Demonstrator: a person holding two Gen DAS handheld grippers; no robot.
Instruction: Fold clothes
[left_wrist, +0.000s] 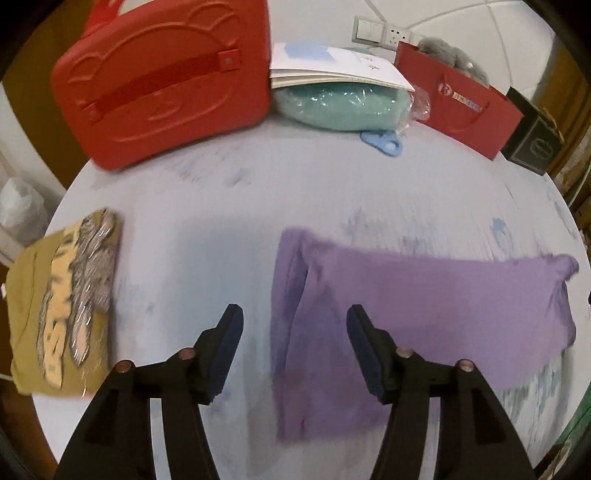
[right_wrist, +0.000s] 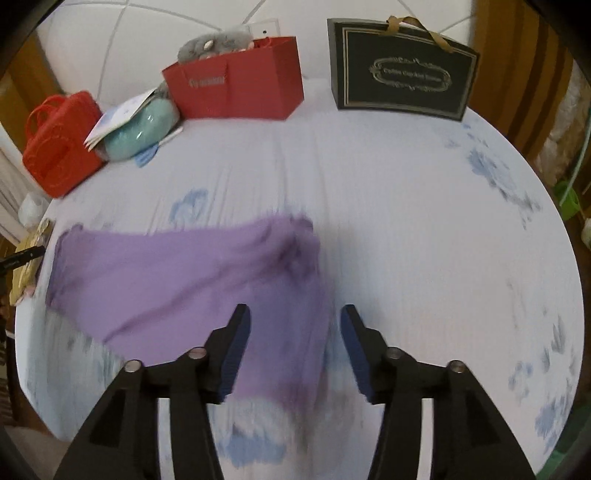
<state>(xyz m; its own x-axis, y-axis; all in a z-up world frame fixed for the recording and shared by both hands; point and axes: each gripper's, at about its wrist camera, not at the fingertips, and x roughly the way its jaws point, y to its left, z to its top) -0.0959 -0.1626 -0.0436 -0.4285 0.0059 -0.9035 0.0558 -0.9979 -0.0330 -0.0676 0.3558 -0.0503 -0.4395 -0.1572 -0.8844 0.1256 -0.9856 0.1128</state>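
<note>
A purple garment (left_wrist: 406, 314) lies partly folded on the pale blue-patterned tablecloth (left_wrist: 221, 206). My left gripper (left_wrist: 294, 317) is open and empty, hovering over the garment's left edge. In the right wrist view the same purple garment (right_wrist: 192, 280) spreads left of centre. My right gripper (right_wrist: 294, 317) is open and empty above the garment's right end. A folded olive-yellow garment with a print (left_wrist: 62, 310) lies at the table's left edge.
At the back stand a red bear-embossed case (left_wrist: 162, 77), a teal bundle under a booklet (left_wrist: 340, 103), a red paper bag (left_wrist: 461, 103) and a black gift box (right_wrist: 402, 66). A blue clip (left_wrist: 384, 142) lies near the bundle.
</note>
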